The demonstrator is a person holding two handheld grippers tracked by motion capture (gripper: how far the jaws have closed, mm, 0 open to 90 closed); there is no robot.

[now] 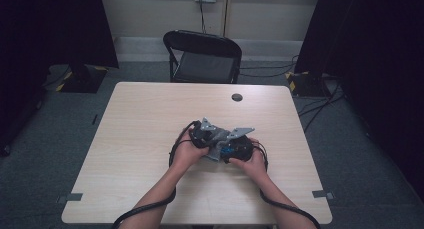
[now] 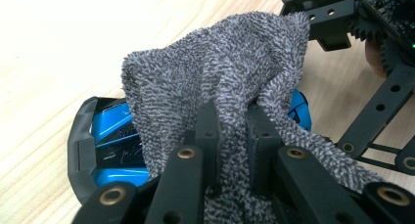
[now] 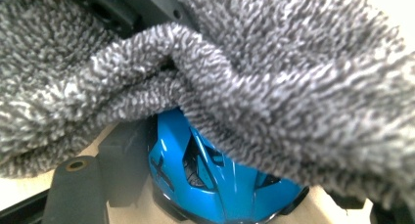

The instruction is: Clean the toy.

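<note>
table (image 1: pixel 150 119) first: pale wood, bare apart from a small dark round cap (image 1: pixel 237 97) near the far edge, black folding chair (image 1: pixel 202 56) behind it. all the work sits mid-table, a bit toward you, w/ both hands close together.

next the grey terry cloth (image 2: pixel 220 72): it's draped over the blue and black mouse (image 2: pixel 110 145), covering most of the top. in the right gripper view the blue shell (image 3: pixel 215 180) pokes out from under the cloth's lower edge, so the near side of the mouse is uncovered.

your left gripper (image 2: pixel 230 150) is clamped down tight on a bunched fold of the cloth, jaws nearly together w/ the terry squeezed between them. that's your wiping tool, keep the pinch as is.

your right gripper (image 1: pixel 240 148) sits just beside the mouse w/ jaws spread wide. one jaw (image 3: pixel 76 190) stands left of the blue shell; can't tell if the pads actually press the mouse, the cloth hides the rest.

looks like you're wiping the mouse. to do it well:
- brace the mouse w/ the right gripper on its sides, low, so it doesn't skate on the wood.
- drag the cloth w/ the left in short strokes along the shell, not across the right gripper, or the fold snags on that jaw.
- keep the cloth flat on the shell; a bunched wad only touches the high spots.
</note>
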